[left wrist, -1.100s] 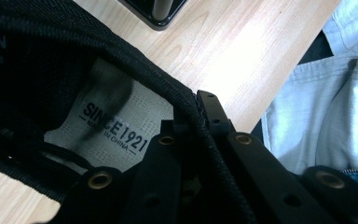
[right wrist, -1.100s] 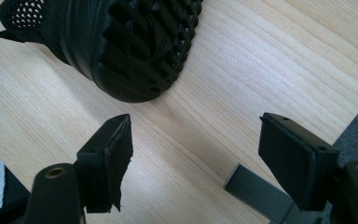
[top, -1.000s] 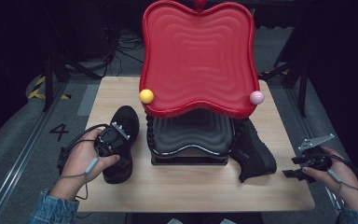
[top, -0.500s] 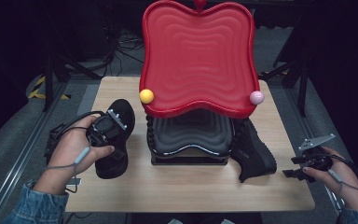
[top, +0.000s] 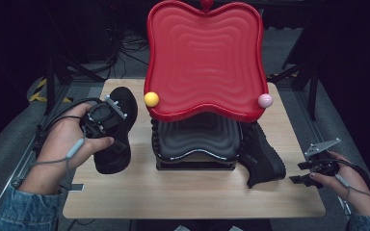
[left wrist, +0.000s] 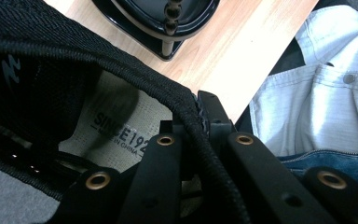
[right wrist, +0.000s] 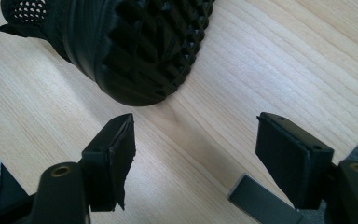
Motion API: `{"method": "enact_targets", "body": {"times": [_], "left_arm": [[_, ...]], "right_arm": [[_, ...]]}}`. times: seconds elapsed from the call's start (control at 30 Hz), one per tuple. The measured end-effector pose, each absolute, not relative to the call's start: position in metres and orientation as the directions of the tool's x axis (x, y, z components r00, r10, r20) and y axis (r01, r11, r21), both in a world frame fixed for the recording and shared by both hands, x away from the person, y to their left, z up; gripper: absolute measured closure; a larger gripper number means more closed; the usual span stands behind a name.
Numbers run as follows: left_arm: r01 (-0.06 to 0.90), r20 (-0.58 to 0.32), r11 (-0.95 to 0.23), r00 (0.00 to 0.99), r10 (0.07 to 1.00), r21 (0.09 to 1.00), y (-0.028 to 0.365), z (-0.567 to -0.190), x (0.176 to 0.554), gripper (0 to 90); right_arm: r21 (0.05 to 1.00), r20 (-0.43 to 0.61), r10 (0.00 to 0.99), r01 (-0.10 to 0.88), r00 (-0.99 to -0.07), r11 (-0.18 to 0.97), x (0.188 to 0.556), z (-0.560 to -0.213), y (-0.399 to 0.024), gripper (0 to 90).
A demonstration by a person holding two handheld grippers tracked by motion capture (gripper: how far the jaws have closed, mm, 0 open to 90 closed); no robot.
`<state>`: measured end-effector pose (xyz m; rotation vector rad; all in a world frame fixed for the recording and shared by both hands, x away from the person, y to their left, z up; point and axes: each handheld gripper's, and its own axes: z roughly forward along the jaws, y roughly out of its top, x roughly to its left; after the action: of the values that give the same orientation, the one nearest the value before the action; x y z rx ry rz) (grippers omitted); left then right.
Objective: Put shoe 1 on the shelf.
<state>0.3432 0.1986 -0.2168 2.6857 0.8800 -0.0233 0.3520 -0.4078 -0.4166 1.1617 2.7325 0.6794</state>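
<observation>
Two black shoes flank the rack: our left gripper (top: pixel 107 119) has its fingers clamped on the left shoe's (top: pixel 118 139) soft collar, a light, floppy hold; right gripper (top: pixel 313 168) fingers gape empty by the right shoe (top: pixel 260 156) on the counter (top: pixel 192 192).

Matt knit-cloth shoe (top: pixel 117 130); glossy red plastic tray (top: pixel 204 57); wood-grain table (top: pixel 192 192).

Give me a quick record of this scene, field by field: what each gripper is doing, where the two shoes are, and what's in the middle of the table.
left gripper: shut on the collar of the left shoe, lifted off the table
right gripper: open, holding nothing, near the table's right edge
right shoe: lying on the table beside the rack
centre: black rack under a red tray
</observation>
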Motion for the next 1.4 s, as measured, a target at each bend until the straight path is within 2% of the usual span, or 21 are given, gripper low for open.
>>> {"method": "enact_targets", "body": {"times": [0.3, 1.4], "left_arm": [[0.581, -0.085, -0.768, 0.809, 0.582, 0.271, 0.195, -0.192, 0.341, 86.9], [0.522, 0.009, -0.777, 0.828, 0.56, 0.351, 0.185, -0.101, 0.342, 86.7]], "right_arm": [[0.431, 0.087, 0.699, 0.66, -0.709, 0.616, 0.352, -0.418, -0.406, 28.9], [0.421, 0.08, 0.704, 0.665, -0.705, 0.617, 0.341, -0.42, -0.411, 31.0]]}}
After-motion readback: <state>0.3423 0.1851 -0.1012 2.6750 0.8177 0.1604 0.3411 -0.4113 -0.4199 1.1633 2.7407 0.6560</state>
